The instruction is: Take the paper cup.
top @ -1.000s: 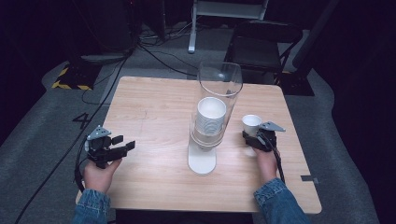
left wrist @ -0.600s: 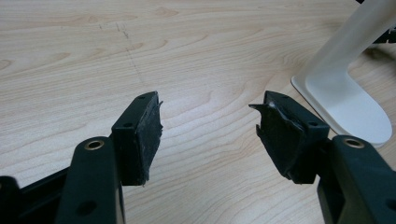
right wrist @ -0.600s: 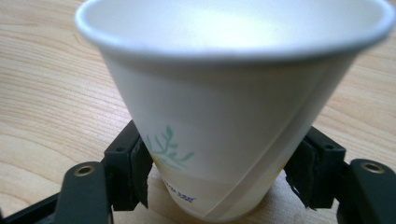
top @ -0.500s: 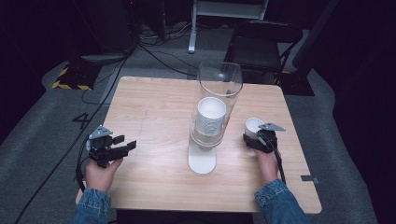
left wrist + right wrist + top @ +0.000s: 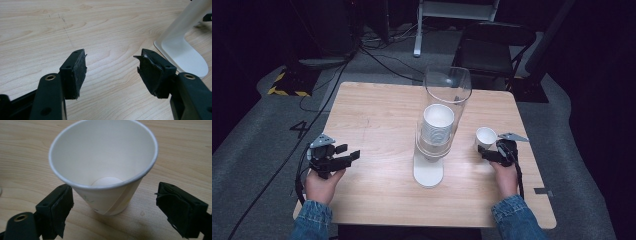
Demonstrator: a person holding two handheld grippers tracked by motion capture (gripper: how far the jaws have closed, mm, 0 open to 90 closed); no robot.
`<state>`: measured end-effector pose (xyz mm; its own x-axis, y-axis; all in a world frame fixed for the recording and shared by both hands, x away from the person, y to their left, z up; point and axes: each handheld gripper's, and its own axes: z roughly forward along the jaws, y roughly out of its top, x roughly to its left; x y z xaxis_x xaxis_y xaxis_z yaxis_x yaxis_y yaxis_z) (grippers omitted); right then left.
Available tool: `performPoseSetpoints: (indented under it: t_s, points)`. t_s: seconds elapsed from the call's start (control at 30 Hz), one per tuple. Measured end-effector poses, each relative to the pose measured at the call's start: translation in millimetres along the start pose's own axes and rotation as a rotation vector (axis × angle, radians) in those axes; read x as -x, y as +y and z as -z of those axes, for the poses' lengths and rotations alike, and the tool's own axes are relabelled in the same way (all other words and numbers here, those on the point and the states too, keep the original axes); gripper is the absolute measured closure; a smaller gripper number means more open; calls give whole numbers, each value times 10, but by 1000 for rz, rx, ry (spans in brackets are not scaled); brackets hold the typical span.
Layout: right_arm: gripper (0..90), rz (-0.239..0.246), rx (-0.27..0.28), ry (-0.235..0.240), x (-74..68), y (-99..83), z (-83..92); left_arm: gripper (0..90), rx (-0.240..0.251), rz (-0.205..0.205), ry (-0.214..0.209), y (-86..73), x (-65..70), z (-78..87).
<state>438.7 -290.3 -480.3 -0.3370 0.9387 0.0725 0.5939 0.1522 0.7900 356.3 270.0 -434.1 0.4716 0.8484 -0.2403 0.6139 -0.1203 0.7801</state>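
Denim sleeves come in over the near edge of the pale wooden tabletop (image 5: 377,120), one hand on each gripper. Toward the near left corner, the left gripper (image 5: 343,157) rests low over the wood with its fingers (image 5: 75,72) spread and bare wood between them; in the left gripper view the white foot of the cup dispenser (image 5: 182,50) lies off to one side. Toward the right edge, the right gripper (image 5: 486,153) sits just behind a white paper cup (image 5: 485,137). That cup stands upright on the tabletop, mouth up. In the right gripper view the paper cup (image 5: 105,167) stands between the right gripper's fingers (image 5: 56,207), which have just been opening; one pad lies close beside the cup wall, the other well clear of it, so neither presses on it. Farther in, at the middle of the tabletop, the cup dispenser (image 5: 434,145) rises on its white base, a stack of white cups (image 5: 438,127) inside its clear tube. Beyond the far edge, cables (image 5: 377,55) run over the grey floor.
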Motion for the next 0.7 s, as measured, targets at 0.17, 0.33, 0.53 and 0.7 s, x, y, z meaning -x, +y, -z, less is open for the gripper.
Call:
performPoseSetpoints:
  t_s: [0.17, 0.33, 0.53, 0.7]
  points:
    - [144, 28, 35, 47, -80, 42, 209, 386, -12, -20, -8, -9, 43, 1]
    - [137, 85, 57, 91, -191, 51, 416, 385, -33, -65, -12, -78, 158, 17]
    - [134, 177, 90, 178, -346, 3, 656, 380, -51, -111, -31, -166, 275, 60]
    - [137, 223, 93, 277, -470, -94, 763, 374, -53, -133, -55, -220, 347, 59]
